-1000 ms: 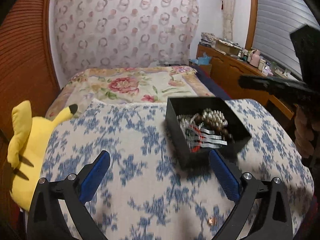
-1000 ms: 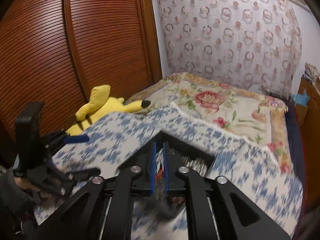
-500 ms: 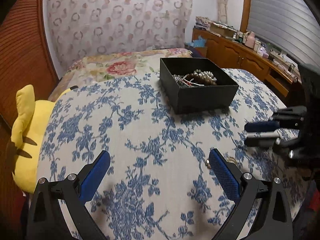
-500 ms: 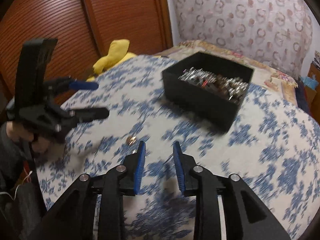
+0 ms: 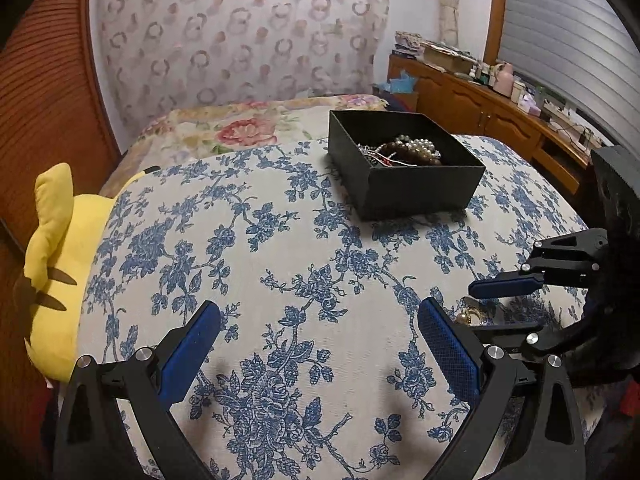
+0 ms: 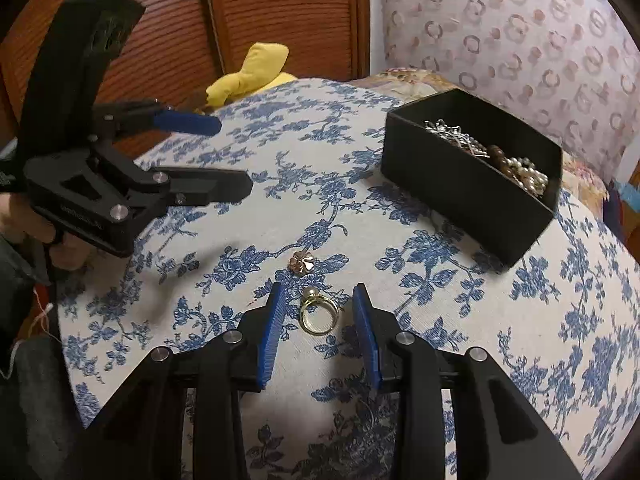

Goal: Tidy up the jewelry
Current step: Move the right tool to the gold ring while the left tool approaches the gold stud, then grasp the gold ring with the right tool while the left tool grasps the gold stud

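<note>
A gold ring with a pearl point(image 6: 318, 314) lies on the blue-flowered cloth, between the open fingers of my right gripper point(image 6: 318, 312), not touched. A rose-gold flower piece point(image 6: 301, 263) lies just beyond it. A black box point(image 6: 476, 184) holding pearls and silver chains stands at the far right; in the left wrist view it point(image 5: 404, 168) is ahead. My left gripper point(image 5: 320, 332) is open and empty over bare cloth. The right gripper shows in the left wrist view point(image 5: 500, 304), with the ring point(image 5: 470, 315) partly hidden under it.
A yellow plush toy point(image 5: 56, 264) lies at the cloth's left edge. A bed with a floral cover point(image 5: 240, 128) is behind the box. A wooden dresser point(image 5: 500, 120) with clutter stands at the right. The left gripper's body point(image 6: 120, 184) hovers left of the jewelry.
My right gripper has come down from above the box, opened, and now straddles the ring. My left gripper has pulled back slightly and stays open.
</note>
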`<action>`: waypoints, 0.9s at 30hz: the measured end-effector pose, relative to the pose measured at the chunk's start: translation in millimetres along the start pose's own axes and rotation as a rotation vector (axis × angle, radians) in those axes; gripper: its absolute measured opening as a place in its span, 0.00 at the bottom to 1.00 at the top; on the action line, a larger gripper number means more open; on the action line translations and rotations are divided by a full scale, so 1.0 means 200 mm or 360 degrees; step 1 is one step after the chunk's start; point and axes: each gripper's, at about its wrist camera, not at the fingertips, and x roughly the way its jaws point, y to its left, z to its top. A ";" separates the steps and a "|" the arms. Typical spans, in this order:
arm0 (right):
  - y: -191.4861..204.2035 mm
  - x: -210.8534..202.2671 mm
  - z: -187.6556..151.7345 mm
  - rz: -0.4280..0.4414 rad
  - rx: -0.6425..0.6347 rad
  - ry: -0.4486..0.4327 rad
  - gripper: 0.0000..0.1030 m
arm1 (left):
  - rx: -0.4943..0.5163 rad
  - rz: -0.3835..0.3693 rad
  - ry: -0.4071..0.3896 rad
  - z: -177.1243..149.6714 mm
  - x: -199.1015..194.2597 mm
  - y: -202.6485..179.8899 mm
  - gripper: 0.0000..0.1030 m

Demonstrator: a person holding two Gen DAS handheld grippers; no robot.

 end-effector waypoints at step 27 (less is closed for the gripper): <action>-0.25 -0.22 -0.08 -0.0129 0.0145 -0.0113 0.21 | 0.0154 -0.0128 0.0094 0.00 0.10 -0.26 0.76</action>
